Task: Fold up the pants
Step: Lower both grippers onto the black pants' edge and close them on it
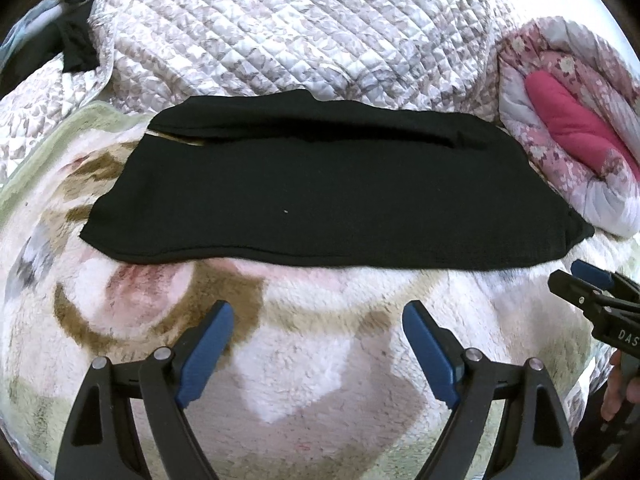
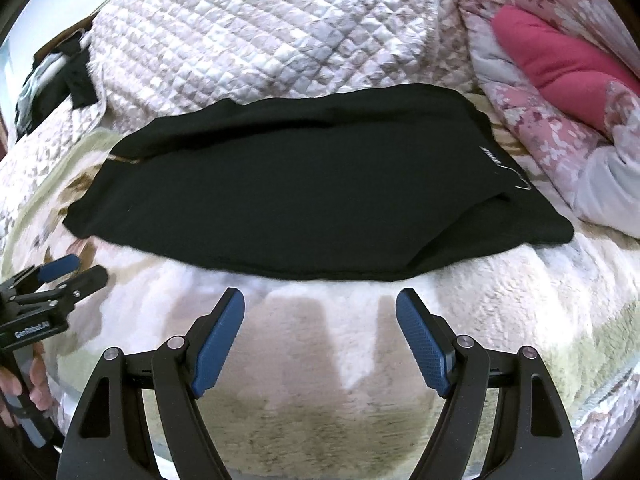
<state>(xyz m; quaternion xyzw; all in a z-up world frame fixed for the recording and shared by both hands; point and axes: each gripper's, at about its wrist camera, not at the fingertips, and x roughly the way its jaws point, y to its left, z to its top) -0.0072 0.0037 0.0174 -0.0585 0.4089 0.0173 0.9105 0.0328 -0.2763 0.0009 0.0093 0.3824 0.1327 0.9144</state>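
Note:
Black pants (image 1: 320, 192) lie folded into a flat wide band across a fluffy patterned blanket (image 1: 280, 380), waist end at the right with a small white logo (image 2: 524, 184). My left gripper (image 1: 318, 312) hovers open just short of the pants' near edge, nothing between its blue pads. My right gripper (image 2: 320, 298) is also open and empty, close to the pants (image 2: 304, 192) near edge. Each gripper shows in the other's view: the right gripper (image 1: 576, 276) at the far right, the left gripper (image 2: 76, 268) at the far left.
A quilted white-grey cover (image 1: 288, 28) bulges behind the pants. A rolled pink floral duvet (image 1: 580, 128) with a magenta lining sits at the right. Dark clothing (image 1: 76, 48) lies at the back left. A hand (image 2: 36, 376) holds the left gripper's handle.

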